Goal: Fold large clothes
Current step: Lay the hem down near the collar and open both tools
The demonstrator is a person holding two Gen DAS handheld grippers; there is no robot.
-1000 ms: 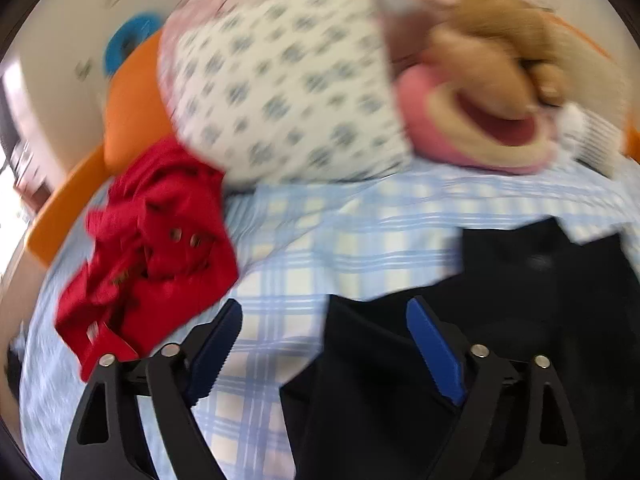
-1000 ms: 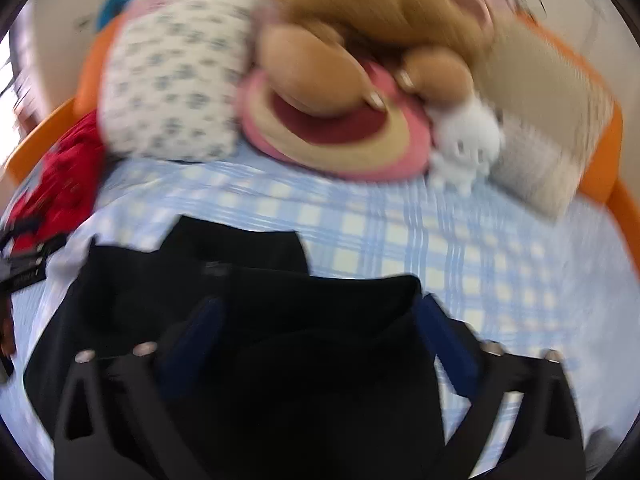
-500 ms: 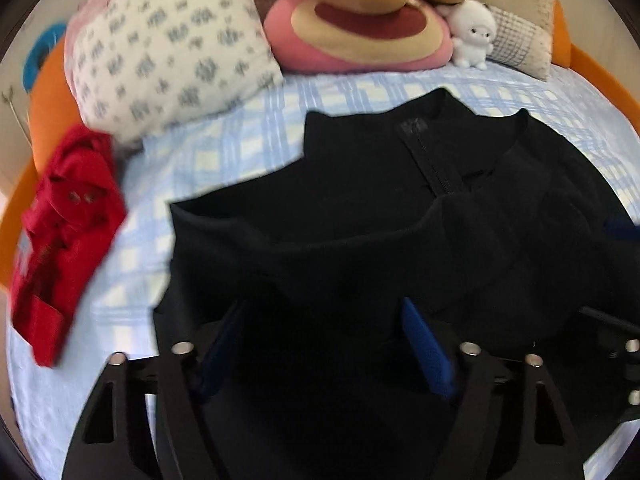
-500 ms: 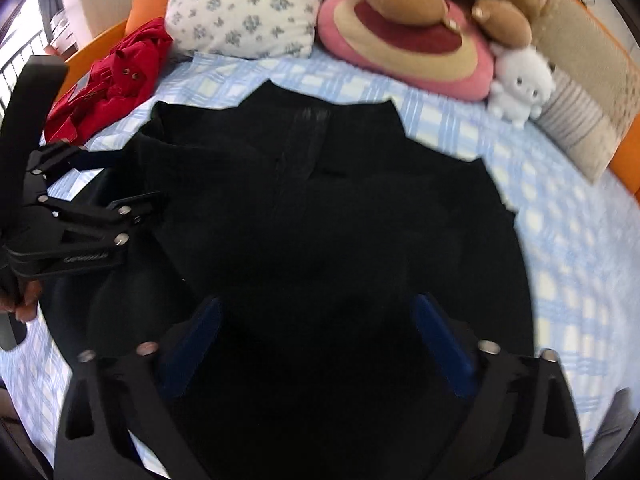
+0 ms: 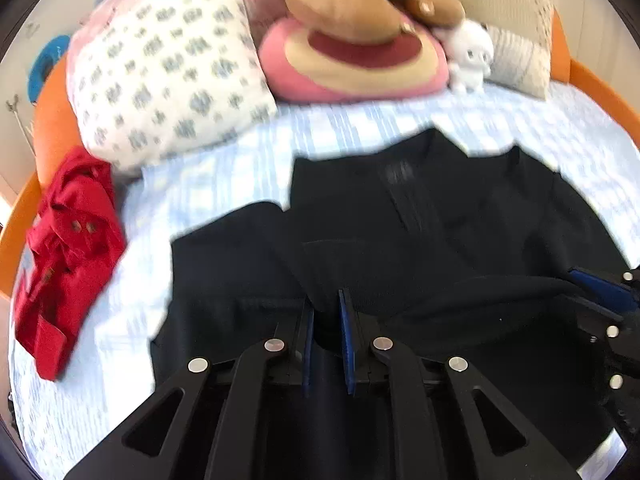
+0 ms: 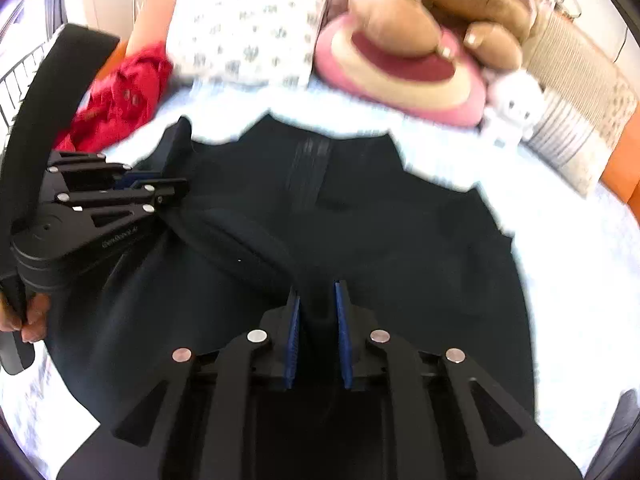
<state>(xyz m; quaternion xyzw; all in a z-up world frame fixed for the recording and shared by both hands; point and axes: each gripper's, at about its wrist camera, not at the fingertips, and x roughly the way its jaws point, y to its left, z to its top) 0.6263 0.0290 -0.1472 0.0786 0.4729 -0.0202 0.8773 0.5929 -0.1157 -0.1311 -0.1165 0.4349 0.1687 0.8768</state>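
A large black garment (image 5: 400,220) lies spread on the blue checked bed sheet (image 5: 240,168), collar towards the pillows. My left gripper (image 5: 326,304) is at its near left part, the jaws closing with a raised fold of black fabric pinched between the blue pads. My right gripper (image 6: 316,296) does the same on the garment (image 6: 380,208) further right, the jaws closing on a ridge of cloth. Each gripper shows in the other's view: the left gripper (image 6: 160,190) at the left, the right gripper (image 5: 592,284) at the right edge.
A crumpled red garment (image 5: 68,248) lies on the sheet to the left. A patterned white pillow (image 5: 168,68), pink and brown plush toys (image 5: 352,60), a small white plush (image 5: 470,54) and a beige cushion (image 5: 516,40) line the head end. An orange bed frame (image 5: 52,120) rims the mattress.
Both grippers came down onto the black garment and their jaws went from wide apart to nearly together, pinching fabric. The two grippers now sit closer together.
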